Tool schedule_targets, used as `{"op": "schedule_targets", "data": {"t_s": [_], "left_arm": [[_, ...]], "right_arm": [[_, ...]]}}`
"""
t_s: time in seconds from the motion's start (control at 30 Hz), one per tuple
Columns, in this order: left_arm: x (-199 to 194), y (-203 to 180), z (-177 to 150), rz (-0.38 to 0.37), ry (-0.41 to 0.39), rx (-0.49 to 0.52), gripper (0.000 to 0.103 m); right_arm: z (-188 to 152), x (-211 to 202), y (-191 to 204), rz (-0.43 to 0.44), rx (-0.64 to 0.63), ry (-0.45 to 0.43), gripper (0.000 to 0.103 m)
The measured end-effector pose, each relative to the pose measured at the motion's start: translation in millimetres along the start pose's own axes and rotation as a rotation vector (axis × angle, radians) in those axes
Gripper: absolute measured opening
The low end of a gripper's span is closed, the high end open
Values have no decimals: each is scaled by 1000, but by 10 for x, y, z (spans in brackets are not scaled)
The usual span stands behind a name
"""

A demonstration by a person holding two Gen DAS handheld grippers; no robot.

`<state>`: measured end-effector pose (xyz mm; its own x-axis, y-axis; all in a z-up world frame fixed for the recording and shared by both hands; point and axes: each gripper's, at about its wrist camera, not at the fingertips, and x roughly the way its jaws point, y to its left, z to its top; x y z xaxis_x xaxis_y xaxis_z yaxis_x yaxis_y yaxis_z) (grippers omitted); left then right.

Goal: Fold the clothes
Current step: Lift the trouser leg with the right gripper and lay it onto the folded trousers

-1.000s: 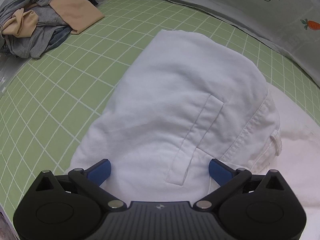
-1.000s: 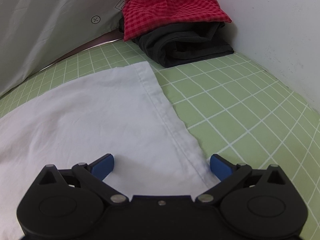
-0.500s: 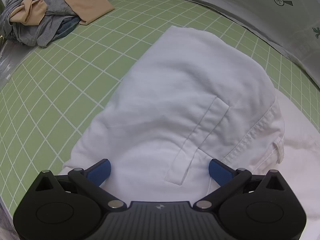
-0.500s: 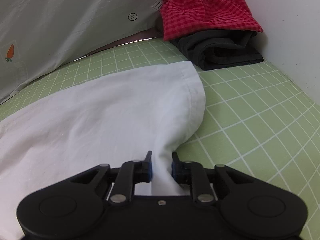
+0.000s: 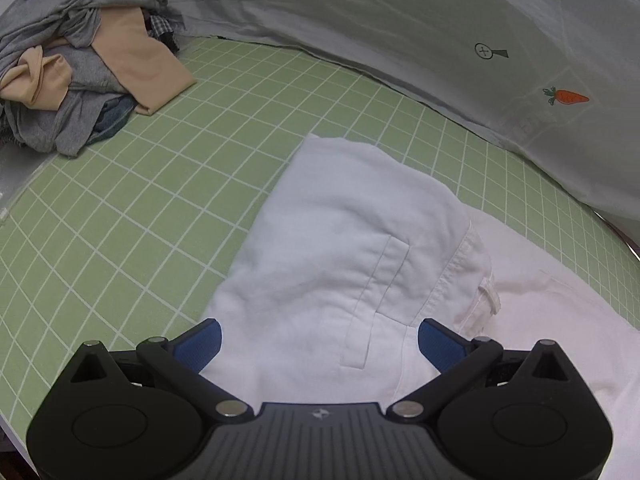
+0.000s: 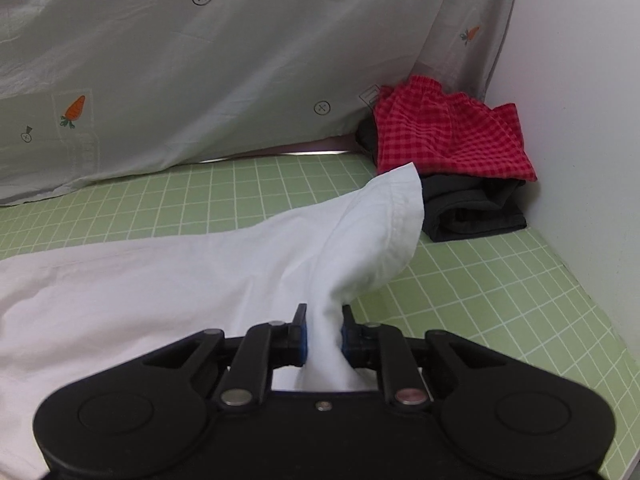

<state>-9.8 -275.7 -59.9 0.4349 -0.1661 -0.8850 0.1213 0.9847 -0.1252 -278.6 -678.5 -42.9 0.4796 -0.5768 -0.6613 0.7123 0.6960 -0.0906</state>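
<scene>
White trousers (image 5: 340, 248) lie on the green grid mat (image 5: 140, 208), waistband end with a welt pocket and a belt loop folded over toward the left wrist view. My left gripper (image 5: 318, 338) hangs open just above that end, blue pads on either side of the pocket, not pressing. In the right wrist view my right gripper (image 6: 323, 334) is shut on a bunched corner of the white trousers (image 6: 360, 248), whose hem end is lifted off the green mat (image 6: 500, 300) and droops to the right.
A heap of grey and tan clothes (image 5: 80, 60) lies at the mat's far left. A folded stack, red checked shorts (image 6: 448, 136) on a dark garment (image 6: 472, 208), sits in the far right corner by the white wall. A grey printed sheet (image 6: 200, 60) hangs along the back.
The right gripper went from wide open to shut on the hem corner and lifted it off the mat. The left gripper stayed open and rose, so more mat shows.
</scene>
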Motion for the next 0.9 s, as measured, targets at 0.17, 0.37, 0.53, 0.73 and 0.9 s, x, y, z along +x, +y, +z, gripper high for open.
{"op": "schedule_targets", "data": {"t_s": [0.17,0.37,0.53,0.73,0.9], "left_arm": [[-153,275,90,14,-42,66,103],[-126,682,149,22,-20,121,103],[-119,1008,96,36,12,189,103],[-73,1330,46,48,57,220,103],[-83,1412,97,37,48,187,103]], "right_arm": [[147,-261,509,21,-24,-55,15],[68,-452,1342,38,-89,-78,15],[-266,-416,1981,57,-96,0,15],[-779,-213,2513,39,-131,145,26],[-810,-397,2474,86,-63,129,33]]}}
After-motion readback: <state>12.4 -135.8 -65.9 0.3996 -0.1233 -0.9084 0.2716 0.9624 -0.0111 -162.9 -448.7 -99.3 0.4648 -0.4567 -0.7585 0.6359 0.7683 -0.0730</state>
